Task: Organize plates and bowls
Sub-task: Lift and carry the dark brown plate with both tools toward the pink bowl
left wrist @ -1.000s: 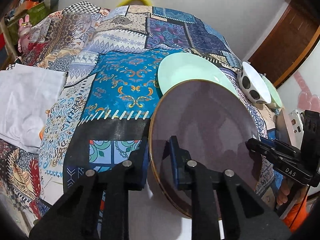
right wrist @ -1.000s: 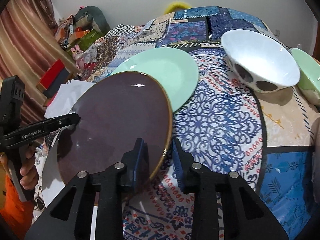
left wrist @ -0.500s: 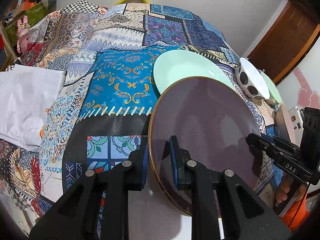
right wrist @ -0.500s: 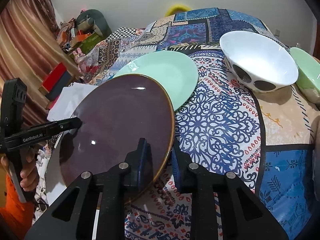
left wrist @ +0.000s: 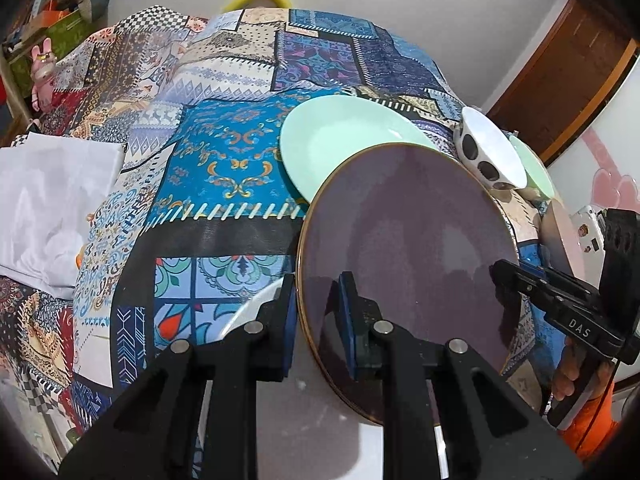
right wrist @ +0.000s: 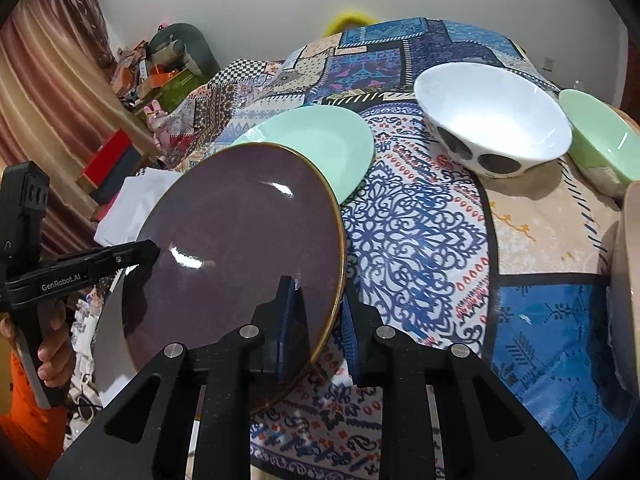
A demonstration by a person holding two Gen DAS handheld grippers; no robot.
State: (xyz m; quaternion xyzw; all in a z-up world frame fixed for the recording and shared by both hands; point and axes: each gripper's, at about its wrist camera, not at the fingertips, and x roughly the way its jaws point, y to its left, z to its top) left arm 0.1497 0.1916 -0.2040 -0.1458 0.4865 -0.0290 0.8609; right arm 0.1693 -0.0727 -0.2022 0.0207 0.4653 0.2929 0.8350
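Step in hand, by judgement: carrying the purple plate (left wrist: 404, 248) to a stack. Left tongs (left wrist: 318, 320) grip its rim at 7 o'clock in the left view; right tongs (right wrist: 320, 320) are clamped on the opposite rim. The plate is held tilted above the patterned bed cover (right wrist: 420, 240), its far edge overlapping the mint plate (right wrist: 320, 136) at 12 o'clock. Next move calls for levelling it over the mint plate and lowering centred. White spotted bowl (right wrist: 492, 120) and green bowl (right wrist: 600, 132), at 2 o'clock, both appear empty.
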